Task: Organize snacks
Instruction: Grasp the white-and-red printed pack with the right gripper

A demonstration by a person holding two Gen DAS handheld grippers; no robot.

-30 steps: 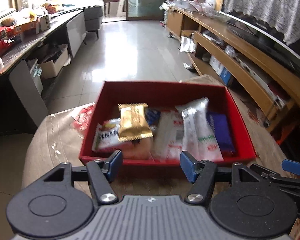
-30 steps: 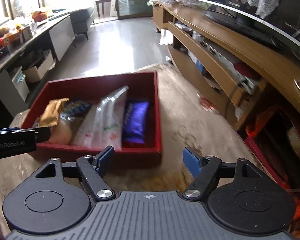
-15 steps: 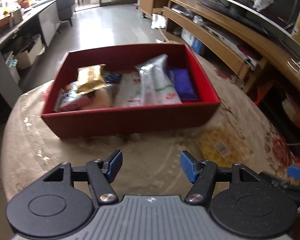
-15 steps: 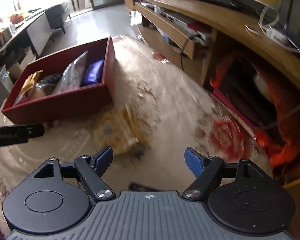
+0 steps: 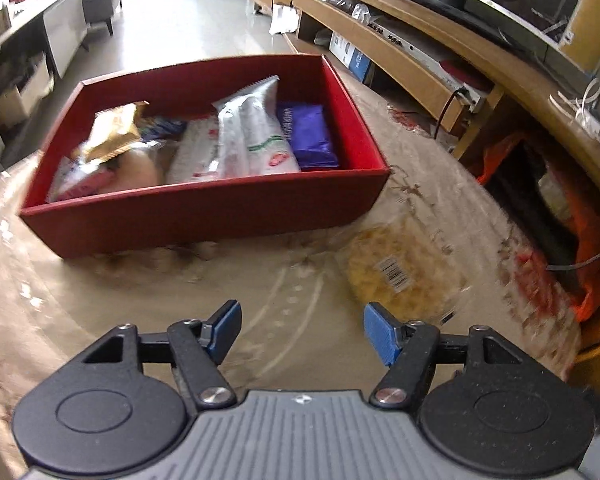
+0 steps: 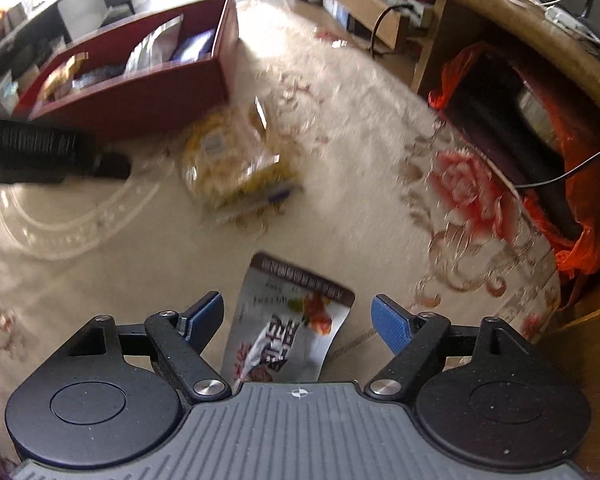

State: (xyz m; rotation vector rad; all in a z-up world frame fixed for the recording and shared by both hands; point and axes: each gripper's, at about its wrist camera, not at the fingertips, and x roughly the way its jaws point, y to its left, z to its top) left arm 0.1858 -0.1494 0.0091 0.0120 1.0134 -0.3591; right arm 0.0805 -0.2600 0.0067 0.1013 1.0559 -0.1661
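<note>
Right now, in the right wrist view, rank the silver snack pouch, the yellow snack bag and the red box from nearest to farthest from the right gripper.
1. Silver snack pouch: flat on the table between the open fingers of the right gripper.
2. Yellow snack bag: ahead, slightly left, mid-table.
3. Red box: farthest, upper left, behind the bag.

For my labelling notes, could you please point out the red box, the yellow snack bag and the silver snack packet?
red box [image 5: 204,216]: left wrist view, front wall.
yellow snack bag [image 5: 404,276]: left wrist view, middle, near barcode.
silver snack packet [image 6: 288,320]: right wrist view, printed face.

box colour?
Red box, inside and out; clearest in the left wrist view.
</note>
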